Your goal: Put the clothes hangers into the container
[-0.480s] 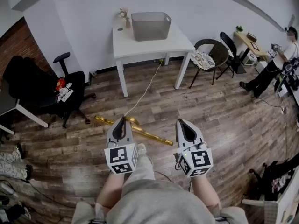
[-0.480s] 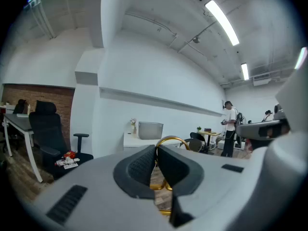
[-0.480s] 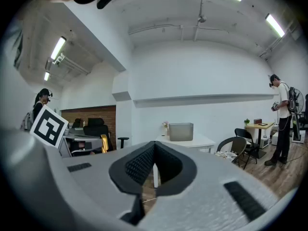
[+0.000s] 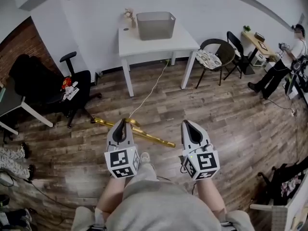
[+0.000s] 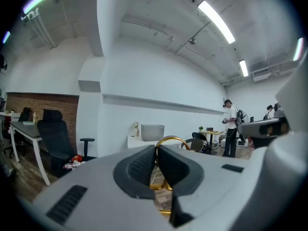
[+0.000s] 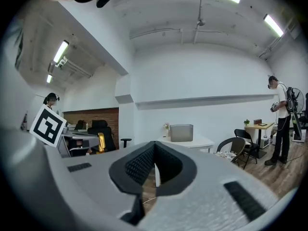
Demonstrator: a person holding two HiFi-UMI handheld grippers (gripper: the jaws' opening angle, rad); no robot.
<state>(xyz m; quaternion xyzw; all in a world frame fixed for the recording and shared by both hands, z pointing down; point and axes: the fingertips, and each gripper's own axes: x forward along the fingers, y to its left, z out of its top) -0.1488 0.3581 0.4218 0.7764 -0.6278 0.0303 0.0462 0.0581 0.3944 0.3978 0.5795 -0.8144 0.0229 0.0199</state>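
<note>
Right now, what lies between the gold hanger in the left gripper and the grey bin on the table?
In the head view, only wood floor crossed by a pale cable, then the white table the bin stands on.

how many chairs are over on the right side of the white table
2: a round dark chair with a patterned cushion just right of the white table, and a black folding chair just beyond it. Others may sit out of frame.

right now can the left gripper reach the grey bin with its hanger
Probably not yet. The left gripper, shut on the gold hanger, is far from the grey bin on the white table; open floor lies between, with only a cable crossing it.
</note>
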